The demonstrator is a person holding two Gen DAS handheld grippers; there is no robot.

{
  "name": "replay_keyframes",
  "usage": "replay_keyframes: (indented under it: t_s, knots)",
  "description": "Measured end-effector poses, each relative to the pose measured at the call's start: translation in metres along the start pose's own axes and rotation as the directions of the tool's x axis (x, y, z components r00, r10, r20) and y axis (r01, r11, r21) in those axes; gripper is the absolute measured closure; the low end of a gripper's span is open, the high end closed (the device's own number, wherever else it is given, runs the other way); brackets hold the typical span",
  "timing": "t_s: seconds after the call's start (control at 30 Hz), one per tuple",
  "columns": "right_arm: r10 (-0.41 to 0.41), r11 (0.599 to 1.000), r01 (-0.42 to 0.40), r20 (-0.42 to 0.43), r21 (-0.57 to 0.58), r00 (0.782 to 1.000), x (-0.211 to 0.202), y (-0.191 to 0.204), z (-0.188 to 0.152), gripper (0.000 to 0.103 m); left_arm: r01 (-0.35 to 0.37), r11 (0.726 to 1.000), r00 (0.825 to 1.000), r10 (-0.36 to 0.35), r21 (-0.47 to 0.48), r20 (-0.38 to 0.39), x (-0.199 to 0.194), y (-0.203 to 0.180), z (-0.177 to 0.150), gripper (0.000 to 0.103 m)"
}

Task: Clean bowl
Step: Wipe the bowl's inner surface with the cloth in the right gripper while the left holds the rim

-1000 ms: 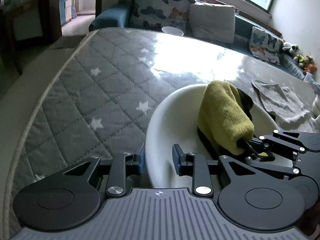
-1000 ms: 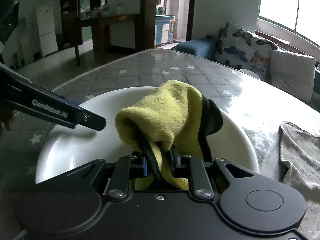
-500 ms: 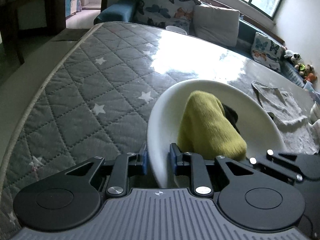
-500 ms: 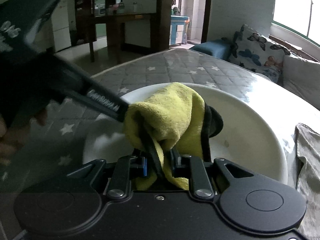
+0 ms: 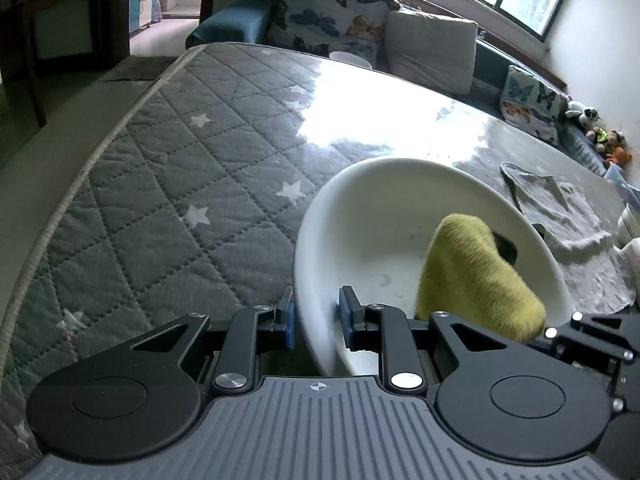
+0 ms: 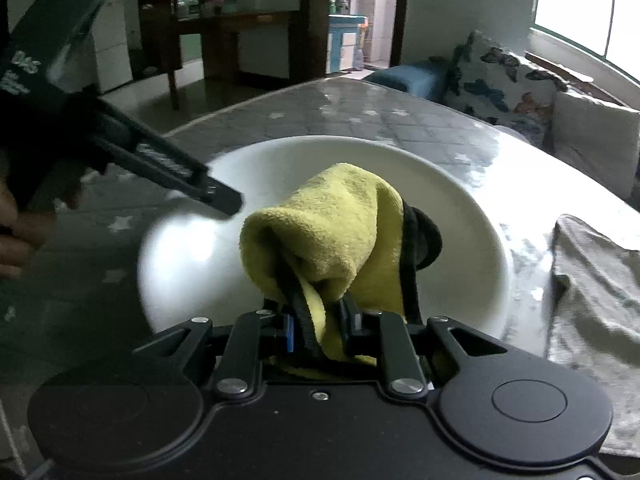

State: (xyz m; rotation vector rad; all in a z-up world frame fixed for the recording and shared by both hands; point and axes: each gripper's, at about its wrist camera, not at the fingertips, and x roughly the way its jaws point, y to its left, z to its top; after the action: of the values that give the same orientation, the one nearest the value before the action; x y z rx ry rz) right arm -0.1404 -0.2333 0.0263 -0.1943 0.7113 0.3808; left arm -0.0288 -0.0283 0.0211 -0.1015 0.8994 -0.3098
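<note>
A wide white bowl (image 5: 380,208) (image 6: 304,160) rests on the grey quilted star-print table cover. My left gripper (image 5: 316,320) is shut on the bowl's near rim, one blue pad outside and one inside. A yellow-green cloth (image 5: 476,280) (image 6: 332,232) with a black edge lies bunched inside the bowl on its right side. My right gripper (image 6: 322,328) is shut on the cloth's near end and presses it into the bowl. In the right wrist view the left gripper's fingers (image 6: 208,192) reach over the bowl's left rim.
A crumpled grey cloth (image 5: 568,224) (image 6: 592,280) lies right of the bowl. White cups (image 5: 632,236) stand at the far right edge. A small white bowl (image 5: 350,58) sits at the table's far side. Cushions (image 5: 430,48) line a bench behind. The table edge (image 5: 72,188) curves along the left.
The cloth has swept from the bowl's middle toward its right side. The left wrist view has risen and pulled back, with the rim still between its pads.
</note>
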Motion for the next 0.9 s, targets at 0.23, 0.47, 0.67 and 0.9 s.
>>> replay_keyframes:
  t_s: [0.23, 0.47, 0.67, 0.9]
  knots:
    - [-0.049, 0.999, 0.048, 0.017, 0.016, 0.999, 0.013, -0.015, 0.004, 0.081, 0.003, 1.0, 1.0, -0.003, 0.003, -0.005, -0.01, 0.002, -0.002, 0.081]
    - [-0.052, 0.998, 0.052, 0.031, 0.025, 0.998, 0.029, -0.026, 0.013, 0.081, 0.0, 1.0, 1.0, 0.0, 0.002, 0.01, -0.022, 0.007, 0.0, 0.081]
    - [-0.049, 0.998, 0.048, 0.035, 0.029, 0.998, 0.041, -0.025, 0.022, 0.081, 0.002, 1.0, 1.0, -0.002, -0.005, 0.021, -0.029, 0.002, 0.002, 0.081]
    - [-0.026, 1.0, 0.025, 0.032, 0.011, 0.999, 0.052, -0.012, 0.034, 0.081, 0.006, 1.0, 0.999, -0.006, -0.017, 0.033, -0.037, 0.0, 0.005, 0.081]
